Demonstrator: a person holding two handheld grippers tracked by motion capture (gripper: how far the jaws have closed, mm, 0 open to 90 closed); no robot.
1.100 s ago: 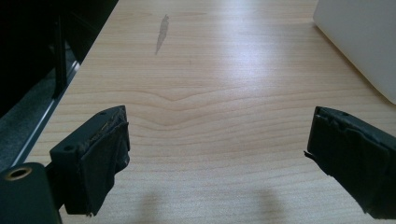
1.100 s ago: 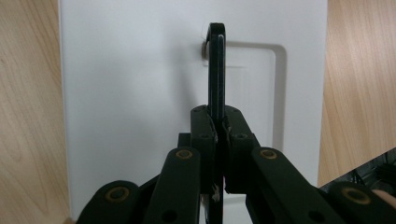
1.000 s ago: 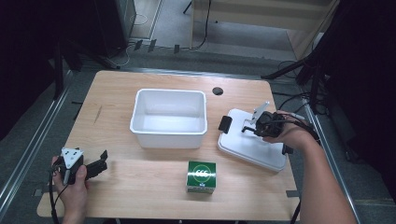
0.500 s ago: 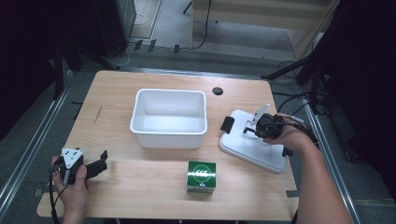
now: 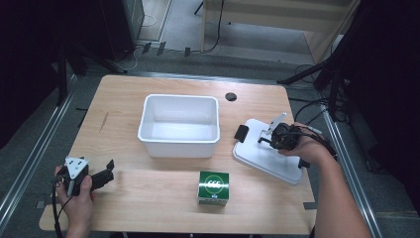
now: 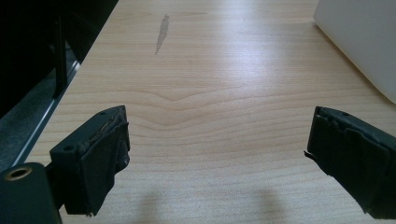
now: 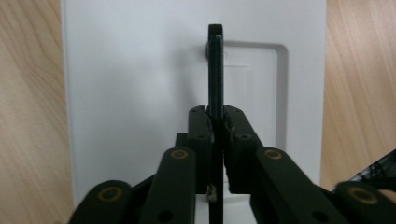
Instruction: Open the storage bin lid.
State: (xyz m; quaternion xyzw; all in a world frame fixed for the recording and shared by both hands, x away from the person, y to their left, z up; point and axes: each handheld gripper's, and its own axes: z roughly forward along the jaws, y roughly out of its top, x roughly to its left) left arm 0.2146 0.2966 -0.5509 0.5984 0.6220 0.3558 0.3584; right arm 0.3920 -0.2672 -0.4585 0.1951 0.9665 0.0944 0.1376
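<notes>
The right gripper (image 7: 215, 123) is pinching the lid's (image 5: 267, 153) black handle (image 7: 215, 70); the left gripper (image 6: 219, 154) is resting spread wide, the tub (image 5: 179, 124) not yet covered.

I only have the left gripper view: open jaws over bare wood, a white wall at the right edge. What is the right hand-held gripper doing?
Observer: The right hand-held gripper is shut on a thin black tab, over a white lid.
Operator: Is the white wall I see that lid?
Observer: No, that is a white bin at mid-table; the lid lies to its right.
Operator: Anything else on the table?
Observer: A green box, in front of the bin.
</notes>
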